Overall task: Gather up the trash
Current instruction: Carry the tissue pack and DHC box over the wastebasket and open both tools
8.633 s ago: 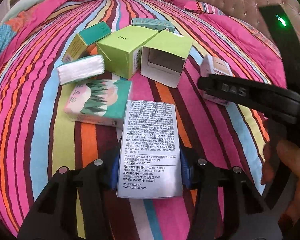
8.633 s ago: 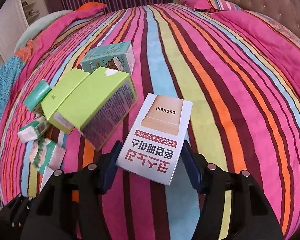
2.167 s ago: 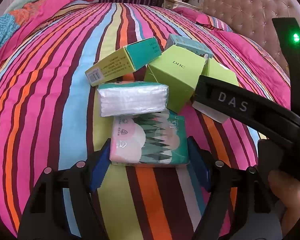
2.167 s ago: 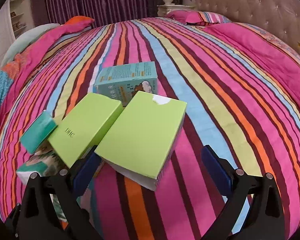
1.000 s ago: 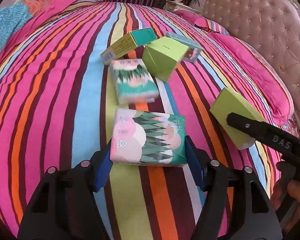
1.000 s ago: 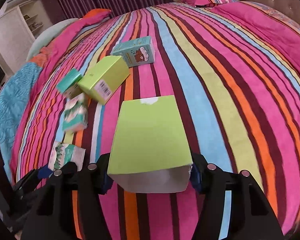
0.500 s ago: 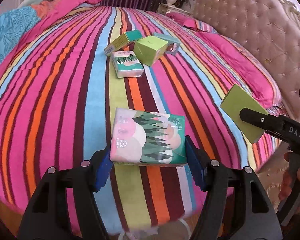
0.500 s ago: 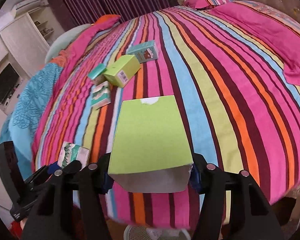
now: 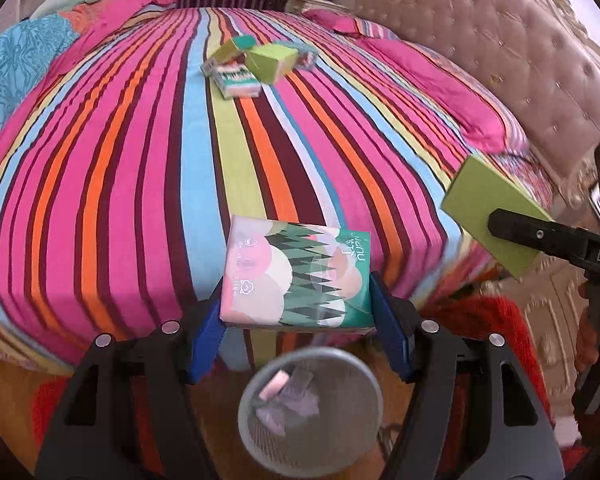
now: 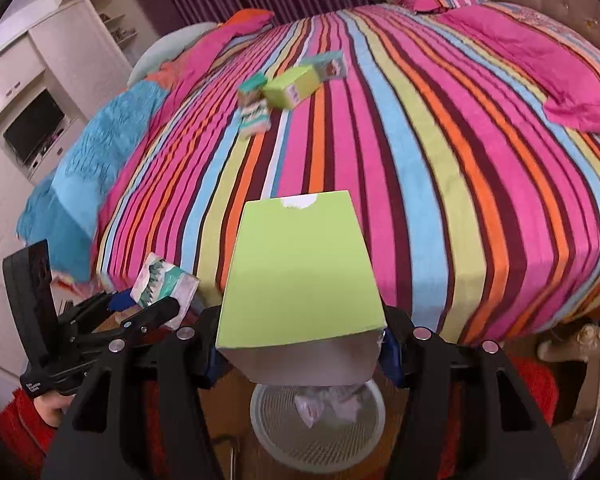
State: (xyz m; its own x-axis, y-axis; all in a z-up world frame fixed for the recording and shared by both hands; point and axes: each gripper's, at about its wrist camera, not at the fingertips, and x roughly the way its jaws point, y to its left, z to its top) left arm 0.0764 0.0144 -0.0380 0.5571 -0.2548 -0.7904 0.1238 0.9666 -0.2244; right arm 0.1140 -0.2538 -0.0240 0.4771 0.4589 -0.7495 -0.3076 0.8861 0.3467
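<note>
My left gripper (image 9: 298, 334) is shut on a tissue pack (image 9: 296, 276) printed with green trees and pink hills, held in the air past the foot of the bed. A mesh waste bin (image 9: 310, 408) with crumpled trash in it stands on the floor just below. My right gripper (image 10: 302, 354) is shut on an open lime-green box (image 10: 300, 276), above the same bin (image 10: 316, 428). The left wrist view shows that box (image 9: 488, 208) at the right edge. The tissue pack (image 10: 164, 280) appears at lower left in the right wrist view.
Several boxes and a second tissue pack (image 9: 238, 78) lie far up the striped bedspread (image 9: 140, 160). A tufted headboard (image 9: 520, 40) is at the right, a blue blanket (image 10: 84, 164) at the left. A red rug (image 10: 16, 432) covers the floor around the bin. White cabinets (image 10: 40, 80) stand beyond.
Both grippers drew back from the pile on the bed to beyond its foot, carrying the tissue pack and the green box. The bin has come into view beneath them.
</note>
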